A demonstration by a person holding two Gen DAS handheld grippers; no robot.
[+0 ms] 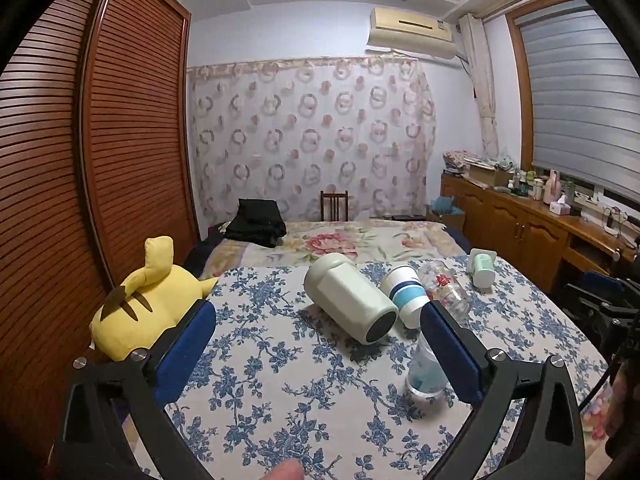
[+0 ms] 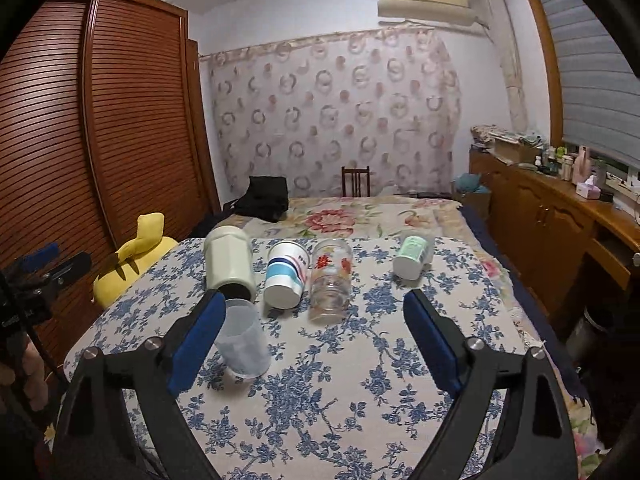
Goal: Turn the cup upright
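Your left gripper (image 1: 316,344) hangs above the blue-flowered tablecloth (image 1: 280,392) with its blue pads spread wide and nothing between them. Your right gripper (image 2: 314,336) is the same: wide, holding nothing.

From left to right in the right wrist view, a yellow plush toy (image 2: 132,260) sits at the table's left edge, then the cups lie on their sides: a tall cream canister-shaped cup (image 2: 228,260), a frosted translucent plastic cup (image 2: 244,340) just in front of it beside your left-hand pad, a white cup with blue and teal bands (image 2: 286,276), a clear glass tumbler with red print (image 2: 330,280) touching it, and a small mint-green and white cup (image 2: 412,258) set apart.

You seem to be at the approach step, with no cup grasped or righted yet. Next, I judge, you need to pick one cup, likely the frosted one nearest, straddle its wall with the pads, close, and rotate it onto its base.
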